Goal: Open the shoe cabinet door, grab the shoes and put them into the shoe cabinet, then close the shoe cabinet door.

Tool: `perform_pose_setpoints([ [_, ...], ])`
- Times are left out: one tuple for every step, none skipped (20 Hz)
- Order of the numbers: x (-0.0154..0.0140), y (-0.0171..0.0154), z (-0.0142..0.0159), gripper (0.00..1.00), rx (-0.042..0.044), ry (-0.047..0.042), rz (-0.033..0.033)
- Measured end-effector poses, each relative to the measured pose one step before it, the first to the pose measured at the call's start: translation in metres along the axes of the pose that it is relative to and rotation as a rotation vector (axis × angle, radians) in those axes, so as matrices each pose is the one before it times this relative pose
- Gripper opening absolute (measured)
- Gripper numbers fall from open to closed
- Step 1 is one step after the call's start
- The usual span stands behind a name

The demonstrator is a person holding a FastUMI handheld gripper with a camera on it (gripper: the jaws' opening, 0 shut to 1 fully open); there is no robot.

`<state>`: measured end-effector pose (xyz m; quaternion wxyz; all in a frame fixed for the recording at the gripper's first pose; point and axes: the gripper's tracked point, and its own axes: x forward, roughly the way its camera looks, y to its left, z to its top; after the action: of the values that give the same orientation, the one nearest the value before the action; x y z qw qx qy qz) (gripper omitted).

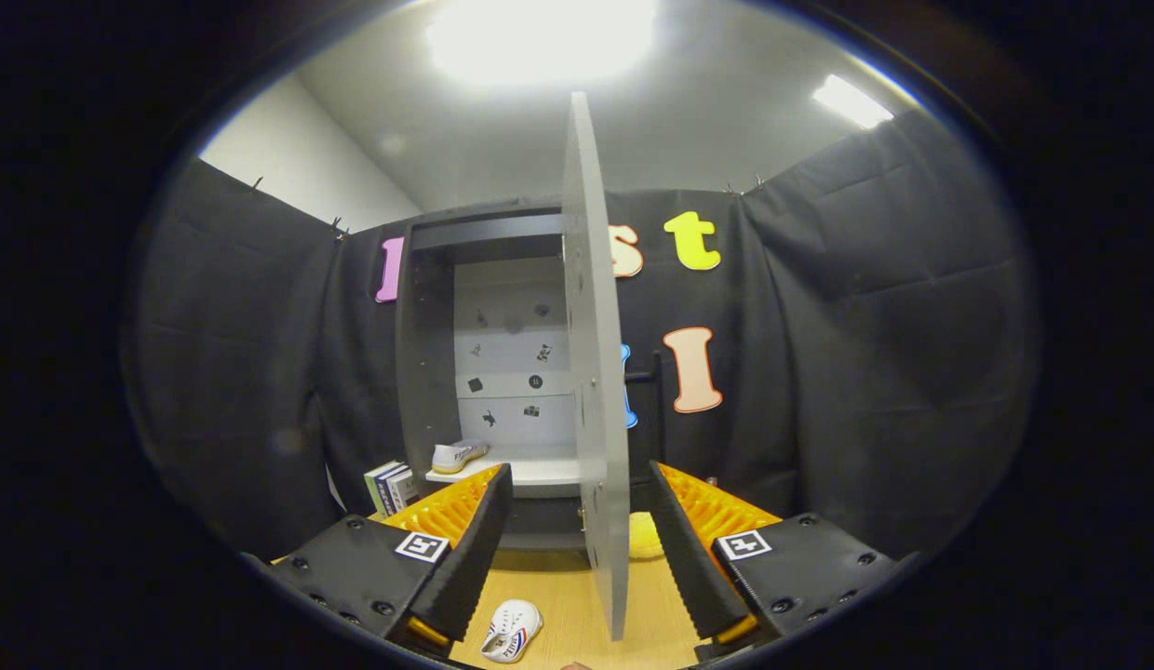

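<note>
The tool (577, 540) occupies the lower centre of the frame with its two fingers spread wide apart; nothing is clamped between them and neither finger visibly presses on anything; each finger body carries a square black-and-white marker tag on its top face.

The shoe cabinet door (596, 372) stands swung open and is seen edge-on, running from the upper centre of the frame down into the gap between the fingers; its lower edge sits nearer the right finger; whether that finger touches the door cannot be determined.

The shoe cabinet (428, 344) stands at centre left, beyond the fingers, against the black cloth wall; its interior is open to view; the pale back panel carries several small dark marks, too small to identify.

One white shoe (459, 454) with a tan sole rests on the cabinet's shelf (540, 473), toward the shelf's left end, just above the left finger's tip; lettering on its side is too small to read.

A second white shoe (512, 630) lies on the wooden surface (558, 596) at lower centre, between the fingers and left of the door's lower edge; it bears red and blue markings and some lettering that is not legible.

A small stack of boxes (389, 486) stands left of the cabinet base; their printing cannot be read.

A yellow rounded object (644, 537) sits on the surface just right of the door, between door and right finger.
</note>
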<state>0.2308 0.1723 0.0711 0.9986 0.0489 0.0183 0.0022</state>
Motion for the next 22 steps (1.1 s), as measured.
perform_pose_setpoints([
  [0.00275, 0.00585, -0.01113, 0.91, -0.01198, 0.01889, 0.01037],
  [0.00473, 0.00908, -0.01485, 0.93, -0.0089, 0.02813, 0.01179],
  [0.00507, 0.0071, -0.01371, 0.95, -0.0055, 0.02846, 0.01105],
  [0.00498, 0.00856, -0.01321, 0.97, -0.00338, 0.02778, 0.01448],
  [0.00569, 0.00996, -0.01486, 0.98, -0.00305, 0.02788, 0.01551],
  [0.00714, 0.00911, -0.01423, 0.98, -0.00471, 0.02917, 0.01699],
  [0.00613, 0.00849, -0.01337, 0.98, -0.00417, 0.02613, 0.01293],
  [0.00733, 0.00686, -0.01084, 0.98, 0.00137, 0.02251, 0.00959],
  [0.00893, 0.00789, -0.00993, 0.99, 0.0082, 0.02415, 0.01248],
  [0.00799, 0.00771, -0.00943, 0.98, 0.0106, 0.02185, 0.01515],
  [0.00789, 0.00469, -0.01113, 0.99, 0.0057, 0.02026, 0.0082],
  [0.006, 0.00418, -0.01016, 0.99, -0.00005, 0.01981, 0.00575],
  [0.00686, 0.00492, -0.00955, 0.99, -0.00079, 0.01968, 0.0059],
  [0.00916, 0.00637, -0.00891, 0.99, -0.00301, 0.01488, 0.00982],
  [0.00773, 0.00392, -0.00838, 0.99, -0.00477, 0.01733, 0.00768],
  [0.0084, 0.00421, -0.00888, 0.99, -0.00352, 0.01372, 0.00762],
  [0.00845, 0.00313, -0.0077, 0.99, -0.00073, 0.01601, 0.00603],
  [0.00844, 0.00504, -0.00927, 0.98, 0.00368, 0.01691, 0.0085],
  [0.00807, 0.00335, -0.00943, 0.99, 0.0055, 0.02119, 0.00669],
  [0.00817, 0.0035, -0.0106, 0.98, 0.00612, 0.02566, 0.00561],
  [0.00682, 0.0029, -0.00878, 0.98, 0.00603, 0.02674, 0.00531],
  [0.00749, 0.00309, -0.00719, 0.98, 0.0055, 0.02028, 0.00548],
])
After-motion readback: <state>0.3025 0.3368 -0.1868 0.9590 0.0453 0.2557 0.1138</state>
